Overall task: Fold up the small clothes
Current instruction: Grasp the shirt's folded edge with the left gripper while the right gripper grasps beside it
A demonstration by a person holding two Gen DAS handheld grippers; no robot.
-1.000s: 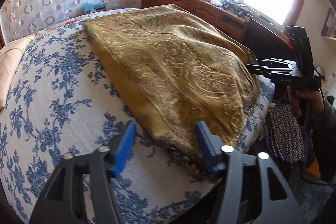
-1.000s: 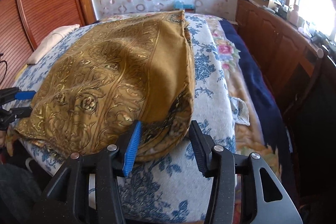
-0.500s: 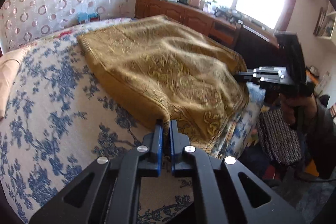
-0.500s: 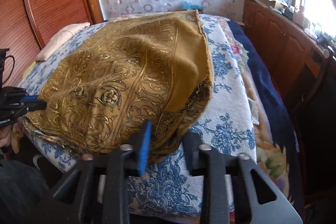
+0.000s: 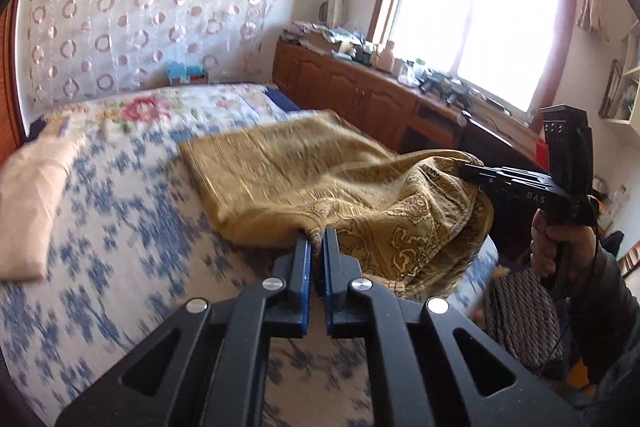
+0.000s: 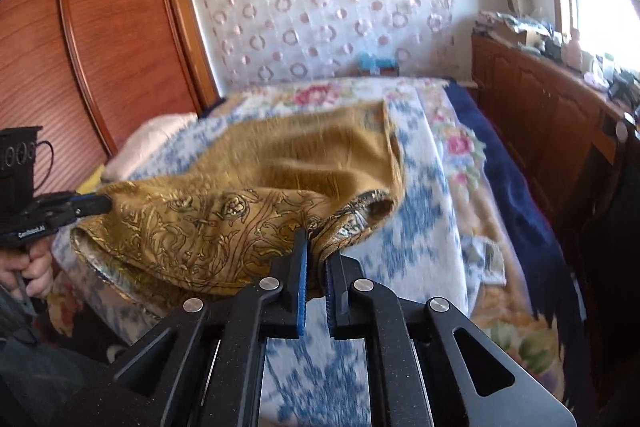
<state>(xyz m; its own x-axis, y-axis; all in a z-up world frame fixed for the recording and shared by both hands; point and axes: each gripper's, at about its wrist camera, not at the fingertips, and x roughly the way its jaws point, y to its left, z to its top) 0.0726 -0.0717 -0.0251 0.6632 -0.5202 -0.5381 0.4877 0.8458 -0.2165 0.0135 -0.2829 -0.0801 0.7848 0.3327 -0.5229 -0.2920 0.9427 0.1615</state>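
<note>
A gold paisley cloth [image 5: 320, 167] lies on the bed with its near edge lifted off the cover. In the left wrist view my left gripper [image 5: 316, 239] is shut on the cloth's near left corner. My right gripper [image 5: 466, 169] pinches the other near corner, held by a hand [image 5: 560, 243]. In the right wrist view the right gripper [image 6: 316, 239] has its jaws closing tight on a bunched, bordered corner of the cloth [image 6: 224, 227]. The left gripper [image 6: 102, 203] holds the far-left corner there. The edge between both grippers sags, and the cloth's far part rests on the bed.
The bed [image 5: 120, 207] has a blue-flowered white cover and a pink pillow [image 5: 32, 195] at the left. A wooden cabinet [image 5: 352, 87] with clutter runs under the window. A wooden wardrobe [image 6: 100, 47] stands behind the pillow. A dark blue blanket [image 6: 500, 163] lines the bed's right side.
Both grippers went from open around the cloth's near corners to shut on them. They then rose, lifting the near edge off the bed and pulling the cloth toward me.
</note>
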